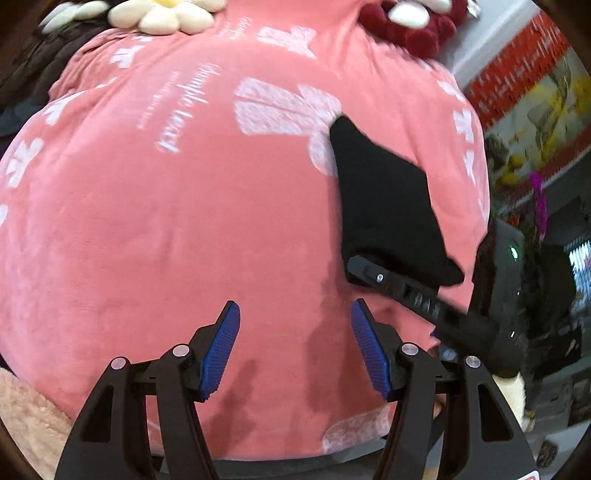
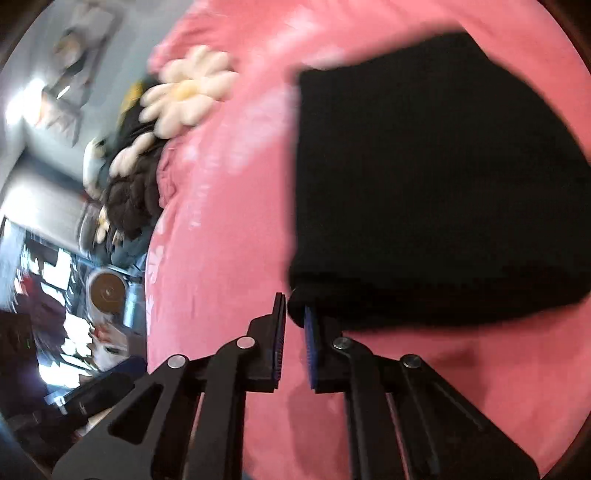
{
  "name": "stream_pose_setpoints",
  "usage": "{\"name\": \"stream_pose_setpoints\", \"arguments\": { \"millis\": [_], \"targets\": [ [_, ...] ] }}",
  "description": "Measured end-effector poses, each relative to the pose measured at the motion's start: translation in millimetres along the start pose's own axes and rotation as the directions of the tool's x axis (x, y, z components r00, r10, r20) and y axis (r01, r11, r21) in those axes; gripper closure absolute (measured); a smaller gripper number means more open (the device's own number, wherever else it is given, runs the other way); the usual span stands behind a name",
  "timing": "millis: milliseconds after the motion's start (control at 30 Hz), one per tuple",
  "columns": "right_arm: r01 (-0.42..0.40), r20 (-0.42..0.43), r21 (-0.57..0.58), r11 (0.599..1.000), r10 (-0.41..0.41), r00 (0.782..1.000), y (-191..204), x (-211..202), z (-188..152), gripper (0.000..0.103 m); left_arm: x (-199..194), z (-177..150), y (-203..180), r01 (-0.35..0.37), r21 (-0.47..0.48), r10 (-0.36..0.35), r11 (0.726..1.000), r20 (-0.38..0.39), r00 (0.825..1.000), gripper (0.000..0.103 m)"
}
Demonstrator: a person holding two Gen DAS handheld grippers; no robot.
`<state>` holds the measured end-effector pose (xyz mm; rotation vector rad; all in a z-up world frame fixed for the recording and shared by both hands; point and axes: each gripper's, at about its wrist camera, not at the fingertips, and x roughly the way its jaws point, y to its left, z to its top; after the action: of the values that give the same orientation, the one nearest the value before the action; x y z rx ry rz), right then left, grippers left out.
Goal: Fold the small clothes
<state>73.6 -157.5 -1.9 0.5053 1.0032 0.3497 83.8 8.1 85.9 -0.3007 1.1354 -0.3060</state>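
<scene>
A small black garment [image 1: 384, 206] lies folded on the pink printed blanket [image 1: 184, 221], to the right of my left gripper [image 1: 295, 306]. That gripper hovers open over bare blanket with nothing between its blue pads. In the right wrist view the black garment [image 2: 424, 184] fills the upper right. My right gripper [image 2: 291, 301] is nearly closed, its tips pinching the garment's near left corner. The garment looks sharp while the room behind is blurred. One black finger [image 1: 406, 291] of the right gripper shows under the garment's near edge in the left wrist view.
Daisy-shaped plush cushions [image 1: 162, 14] [image 2: 188, 92] and a dark red plush [image 1: 413, 29] sit at the blanket's far end. A dark brown fluffy item [image 2: 129, 195] lies beside them. Fluffy beige fabric [image 1: 26, 417] is at the near left. The blanket's edge [image 1: 480, 177] drops off at the right.
</scene>
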Motion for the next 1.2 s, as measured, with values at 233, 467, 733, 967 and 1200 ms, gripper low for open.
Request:
{"name": "stream_pose_setpoints", "arguments": {
  "millis": [233,467,733,967,1200],
  "targets": [
    [0.022,-0.179,-0.104,0.994,-0.041,0.983,10,6,-29,0.09,-4,27,10,0.044,-0.032,-0.043,0.998,0.041,0.998,0.042],
    [0.288,0.116,0.048,0.956,-0.292,0.949,-60,-105,37,0.066,42,63,-18,0.112,-0.006,-0.112,0.994,-0.009,0.994,0.04],
    [0.291,0.04,0.214,0.933,-0.306,0.951,-160,-81,100,0.031,144,106,-61,0.174,0.016,-0.171,0.985,-0.126,0.977,0.026],
    [0.094,0.045,0.353,0.931,-0.117,0.992,-192,-47,92,0.041,182,117,-44,0.218,-0.139,-0.233,0.966,-0.104,0.967,0.045],
    [-0.034,0.115,0.22,0.975,0.009,0.993,-129,-82,117,0.087,124,132,-46,0.291,-0.066,-0.295,0.954,-0.055,0.954,0.081]
  ]
}}
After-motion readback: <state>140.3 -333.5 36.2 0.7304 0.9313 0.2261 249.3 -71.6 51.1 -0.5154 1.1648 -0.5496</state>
